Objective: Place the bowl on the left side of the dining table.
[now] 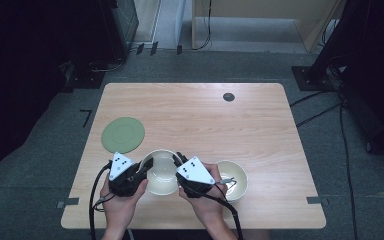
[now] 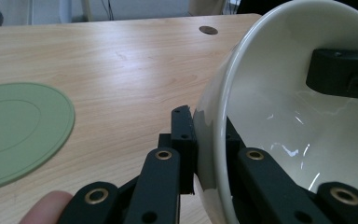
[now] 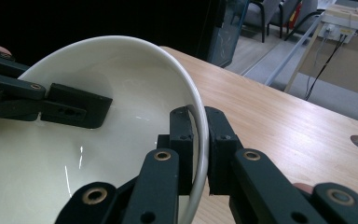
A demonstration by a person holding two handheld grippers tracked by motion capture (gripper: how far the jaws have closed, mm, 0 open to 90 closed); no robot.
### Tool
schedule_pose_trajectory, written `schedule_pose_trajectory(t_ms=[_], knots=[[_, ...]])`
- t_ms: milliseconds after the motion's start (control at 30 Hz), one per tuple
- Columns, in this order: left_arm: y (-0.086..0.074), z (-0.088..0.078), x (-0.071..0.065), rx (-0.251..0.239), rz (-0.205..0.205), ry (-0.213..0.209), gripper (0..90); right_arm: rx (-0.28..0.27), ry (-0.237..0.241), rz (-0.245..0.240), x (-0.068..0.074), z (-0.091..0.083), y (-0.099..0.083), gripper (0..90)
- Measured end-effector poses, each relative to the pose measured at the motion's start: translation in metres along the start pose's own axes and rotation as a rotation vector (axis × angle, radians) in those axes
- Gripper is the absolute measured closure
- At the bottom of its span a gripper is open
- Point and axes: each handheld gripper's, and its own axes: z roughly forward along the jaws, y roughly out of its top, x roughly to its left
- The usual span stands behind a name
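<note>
Both clamped on one cream bowl [image 1: 161, 172]: left tongs [image 1: 142, 167] and right tongs [image 1: 179, 161] pinching opposite rims, bowl tilted between them. Better to lift evenly, keep level. Second bowl [image 1: 235, 179] just beside the right tongs, so watch the clearance.

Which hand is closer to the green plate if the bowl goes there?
Left. The left gripper pinches the bowl rim on the side nearer the green plate; the right gripper clamps the far rim.
</note>
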Motion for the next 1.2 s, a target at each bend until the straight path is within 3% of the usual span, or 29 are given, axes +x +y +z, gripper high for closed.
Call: schedule_pose_trajectory(t_ms=[333,400,533,867,1033,1200], knots=[[-0.002,-0.002,0.004,-0.028,0.058,-0.002,84.4,-0.002,-0.003,-0.019,0.004,0.001,-0.001,84.0],[-0.003,-0.002,0.004,-0.036,0.061,-0.005,84.4,-0.001,0.011,0.001,0.003,0.000,0.000,82.3],[-0.003,-0.002,0.006,-0.045,0.065,0.005,84.4,0.003,0.067,0.046,-0.004,-0.002,0.001,68.7],[-0.006,-0.002,0.017,-0.057,0.033,0.012,84.4,0.016,0.104,0.096,-0.017,-0.014,0.005,26.6],[-0.007,-0.001,0.020,-0.054,0.022,0.011,84.4,0.002,0.116,0.111,-0.023,-0.024,0.008,23.1],[-0.007,-0.002,0.024,-0.056,0.017,0.010,84.5,0.003,0.089,0.123,-0.032,-0.029,0.007,21.1]])
